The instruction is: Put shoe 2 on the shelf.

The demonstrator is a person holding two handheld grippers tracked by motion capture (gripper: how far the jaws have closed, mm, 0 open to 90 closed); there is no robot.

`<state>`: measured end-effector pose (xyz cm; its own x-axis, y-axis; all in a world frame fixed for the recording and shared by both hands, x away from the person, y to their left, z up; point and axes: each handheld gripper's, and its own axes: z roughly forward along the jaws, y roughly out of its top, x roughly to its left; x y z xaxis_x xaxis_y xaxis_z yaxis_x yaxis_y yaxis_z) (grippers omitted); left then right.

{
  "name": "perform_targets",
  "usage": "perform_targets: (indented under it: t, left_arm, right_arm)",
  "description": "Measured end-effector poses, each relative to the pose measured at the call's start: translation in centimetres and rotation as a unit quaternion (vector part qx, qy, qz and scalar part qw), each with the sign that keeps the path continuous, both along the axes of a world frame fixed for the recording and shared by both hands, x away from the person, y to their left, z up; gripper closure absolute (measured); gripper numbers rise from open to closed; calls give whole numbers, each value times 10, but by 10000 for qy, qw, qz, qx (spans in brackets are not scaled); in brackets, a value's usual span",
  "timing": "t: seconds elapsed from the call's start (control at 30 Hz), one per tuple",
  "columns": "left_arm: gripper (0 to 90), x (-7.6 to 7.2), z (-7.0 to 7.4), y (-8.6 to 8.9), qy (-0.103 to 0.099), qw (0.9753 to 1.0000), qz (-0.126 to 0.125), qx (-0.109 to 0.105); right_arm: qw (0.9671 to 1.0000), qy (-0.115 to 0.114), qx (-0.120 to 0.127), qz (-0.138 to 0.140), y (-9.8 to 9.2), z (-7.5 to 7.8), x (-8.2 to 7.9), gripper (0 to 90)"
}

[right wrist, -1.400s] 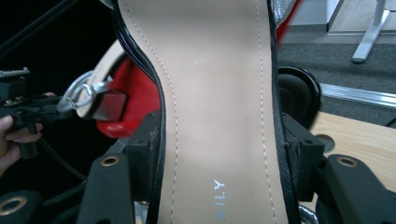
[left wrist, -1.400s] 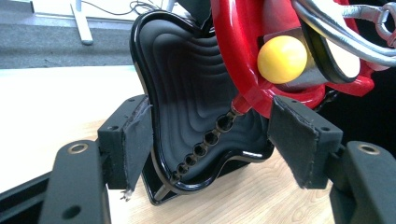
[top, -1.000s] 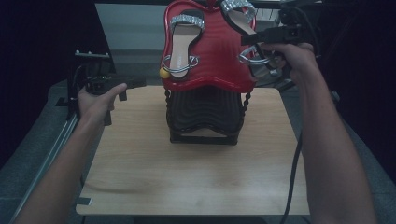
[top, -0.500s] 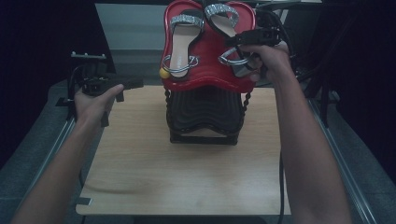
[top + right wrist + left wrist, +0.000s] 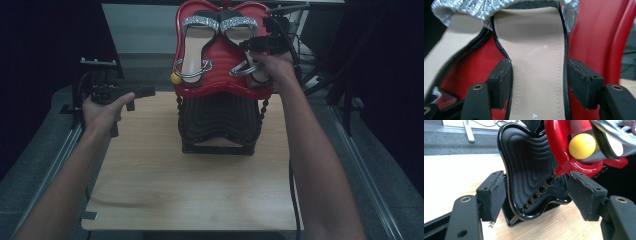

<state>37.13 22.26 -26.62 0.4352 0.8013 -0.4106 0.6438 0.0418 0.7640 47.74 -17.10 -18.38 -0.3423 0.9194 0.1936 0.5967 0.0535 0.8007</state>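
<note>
In the high view a red tray point(image 5: 222, 82) is seen at the upper centre of the frame, perched on a black stand point(image 5: 218, 122) that rests on the wooden tabletop point(image 5: 190, 190). Two sandals are laid side by side on the tray, toes toward the top of the frame, each crossed by a silver strap. The left sandal point(image 5: 194, 47) lies at the tray's left half; the right sandal point(image 5: 239, 45) lies at its right half. A yellow ball point(image 5: 175, 78) is seen at the tray's left edge.

The right gripper point(image 5: 265, 47) is held over the right sandal, at the upper right of the tray, with the hand behind it resting on the tray's lower right part. In the right gripper view its fingers point(image 5: 500, 82) are spread, one on either side of the beige insole point(image 5: 539, 65); the left pad is touching or nearly touching the sole's black edge, while the right pad stands just off the other edge. Nothing is pinched. The silver strap point(image 5: 499, 8) is seen across the top of that frame.

The left gripper point(image 5: 145, 92) is held at the left of the frame, above the tabletop's far left edge, well apart from the tray and pointing toward the stand. In the left gripper view its fingers point(image 5: 495, 195) are spread wide and empty, with the stand point(image 5: 529, 177) framed between them and the ball point(image 5: 582, 146) at the upper right.
</note>
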Motion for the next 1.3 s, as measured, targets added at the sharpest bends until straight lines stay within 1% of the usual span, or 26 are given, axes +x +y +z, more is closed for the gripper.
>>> perform_targets:
  t: [0.03,0.07,0.17,0.27,0.37,0.43,0.53,0.63,0.73,0.8,0.97,1.1,1.3]
  left_arm:
    - [308,0,-1,0,1,10000,-1,-2]
    - [307,0,-1,0,3,10000,-1,-3]
    - [306,-1,-2,0,0,10000,-12,9]
    - [306,-1,-3,0,18,10000,-14,7]
    - [306,-1,-3,1,1,10000,-4,12]
    - [306,-1,-3,1,1,10000,7,11]
    - [306,-1,-4,-1,7,10000,3,7]
    - [306,-1,-4,-3,-1,10000,-13,32]
    - [306,-2,-4,-4,0,10000,-22,46]
    - [306,-2,-3,-5,0,10000,-11,43]
    - [306,-2,-3,-5,-13,10000,4,52]
    - [306,-2,-3,-6,-11,10000,-15,61]
    - [306,-4,-3,-5,-15,10000,-6,45]
  right_arm:
    - [10000,-19,-88,-18,1,1,-1,385]
    - [10000,11,-92,-32,1,1,-2,393]
    - [10000,-6,-39,-35,-1,-1,-3,390]
    - [10000,-2,72,15,-4,-4,-3,336]
    - [9993,-135,323,87,-12,-3,-4,289]
    - [9989,-205,398,115,-16,-1,-6,278]
    - [9986,-252,420,192,-20,0,-8,274]
    - [9975,-270,574,321,-24,-1,-10,274]
    - [9964,-290,700,386,-29,-2,-12,274]
    - [9960,-295,735,426,-32,-2,-13,274]
    - [9962,-239,652,532,-32,-3,-15,272]
    - [9970,-212,431,608,-23,-4,-14,262]
    - [9970,-218,439,603,-18,-5,-13,262]
